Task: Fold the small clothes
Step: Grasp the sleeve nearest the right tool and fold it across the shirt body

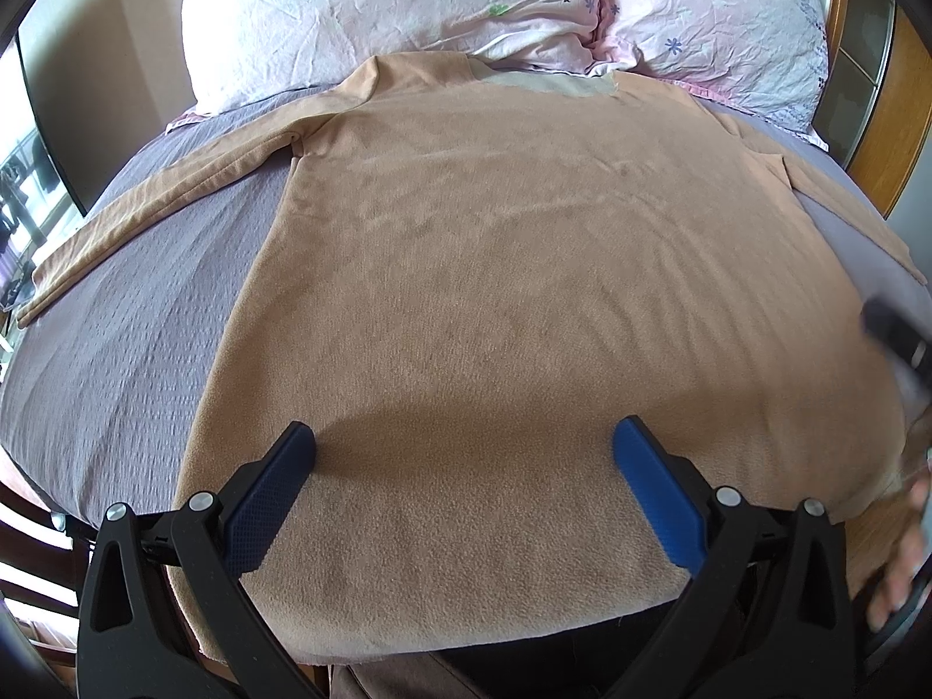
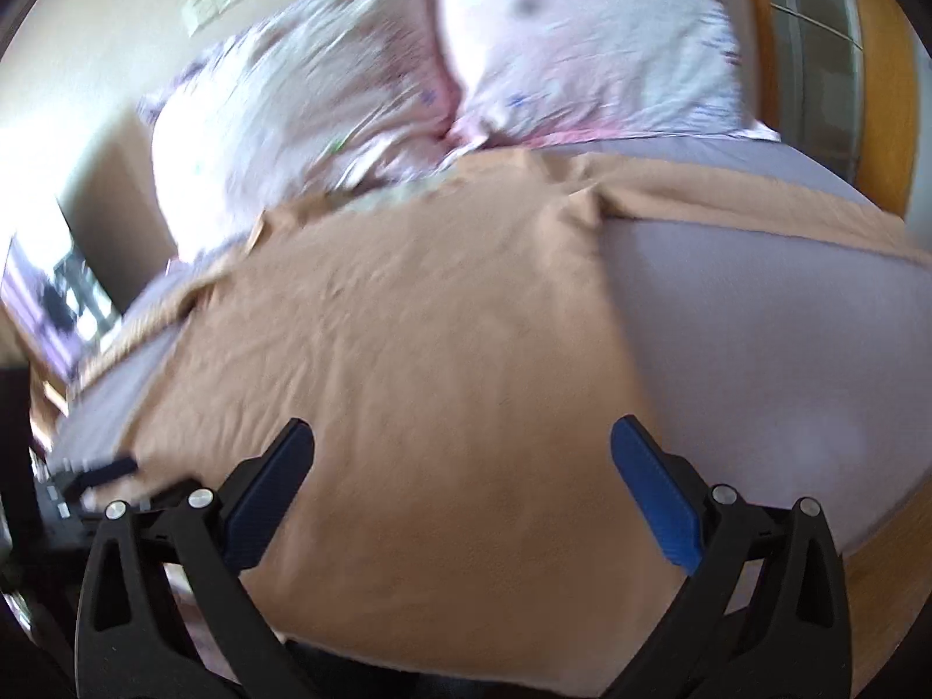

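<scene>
A tan long-sleeved fleece top (image 1: 495, 268) lies flat on the bed, collar toward the pillows, both sleeves spread outward. My left gripper (image 1: 463, 437) is open and empty, over the hem near the bed's front edge. My right gripper (image 2: 463, 437) is open and empty above the top's (image 2: 408, 361) right half near the hem; this view is blurred. The right gripper also shows as a dark blur at the right edge of the left wrist view (image 1: 894, 329). The left gripper shows at the far left of the right wrist view (image 2: 99, 475).
A grey-purple sheet (image 1: 134, 314) covers the bed. Two pink floral pillows (image 1: 378, 6) lie at the head. A wooden headboard (image 1: 897, 116) is on the right. A hand (image 1: 900, 553) shows at the lower right.
</scene>
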`<state>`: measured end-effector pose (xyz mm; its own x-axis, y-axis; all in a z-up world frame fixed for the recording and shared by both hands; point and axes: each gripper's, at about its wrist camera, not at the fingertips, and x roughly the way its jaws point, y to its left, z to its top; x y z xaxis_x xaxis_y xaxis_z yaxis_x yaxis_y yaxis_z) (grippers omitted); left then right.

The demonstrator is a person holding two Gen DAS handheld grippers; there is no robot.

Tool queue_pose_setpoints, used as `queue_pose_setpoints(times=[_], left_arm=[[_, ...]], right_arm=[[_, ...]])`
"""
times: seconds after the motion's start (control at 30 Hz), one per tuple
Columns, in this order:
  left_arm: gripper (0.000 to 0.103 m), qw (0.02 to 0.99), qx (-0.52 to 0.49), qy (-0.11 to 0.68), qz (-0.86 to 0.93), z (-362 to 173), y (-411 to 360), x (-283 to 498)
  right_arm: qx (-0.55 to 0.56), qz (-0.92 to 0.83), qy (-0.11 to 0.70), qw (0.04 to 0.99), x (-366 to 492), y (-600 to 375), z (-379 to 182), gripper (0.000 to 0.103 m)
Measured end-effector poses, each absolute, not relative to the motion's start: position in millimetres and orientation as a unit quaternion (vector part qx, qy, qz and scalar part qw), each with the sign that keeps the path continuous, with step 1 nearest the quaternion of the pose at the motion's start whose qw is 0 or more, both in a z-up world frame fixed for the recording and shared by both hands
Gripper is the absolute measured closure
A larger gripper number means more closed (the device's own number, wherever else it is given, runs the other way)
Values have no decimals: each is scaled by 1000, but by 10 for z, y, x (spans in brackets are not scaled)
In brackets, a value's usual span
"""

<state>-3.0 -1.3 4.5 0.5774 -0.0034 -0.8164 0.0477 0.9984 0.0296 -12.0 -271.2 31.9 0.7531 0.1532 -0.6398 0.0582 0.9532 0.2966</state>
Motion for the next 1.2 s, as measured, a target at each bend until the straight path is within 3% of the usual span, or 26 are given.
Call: queue_pose_setpoints(times=[0.07, 0.1, 0.23, 0.4, 0.63, 0.67, 0.73, 0.77, 0.93, 1.07, 1.2], left_arm=[[1, 893, 27, 449, -19, 32, -18, -34], [1, 895, 27, 444, -23, 30, -11, -29], [1, 899, -2, 434, -67, 70, 74, 91], [1, 919, -89, 361, -133, 324, 294, 194], [1, 940, -130, 294, -110, 587, 676, 393], [1, 939, -147, 290, -110, 585, 761, 422], [1, 937, -186, 277, -105, 578, 992, 449], [1, 935, -205, 272, -99, 575, 1110, 456], [1, 928, -270, 241, -84, 547, 1670, 470], [1, 931, -283, 227, -42, 546, 1981, 439], [1, 913, -336, 230, -15, 481, 2316, 370]], right_arm=[[213, -40, 333, 918, -52, -3327, 465, 2], [250, -87, 327, 907, 5, -3742, 519, 8], [366, -194, 317, 853, 224, -4945, 512, 52], [462, -251, 316, 790, 506, -5840, 286, 67], [517, -280, 313, 746, 726, -6180, -17, 74], [519, -284, 308, 745, 734, -6192, -37, 77], [517, -285, 307, 746, 786, -6244, -86, 99], [510, -287, 311, 749, 821, -6250, -84, 99], [395, -213, 273, 851, 1105, -5562, 622, 99], [309, -37, 272, 911, 1557, -4238, 1170, 99], [218, 142, 315, 913, 1985, -2615, 1235, 99]])
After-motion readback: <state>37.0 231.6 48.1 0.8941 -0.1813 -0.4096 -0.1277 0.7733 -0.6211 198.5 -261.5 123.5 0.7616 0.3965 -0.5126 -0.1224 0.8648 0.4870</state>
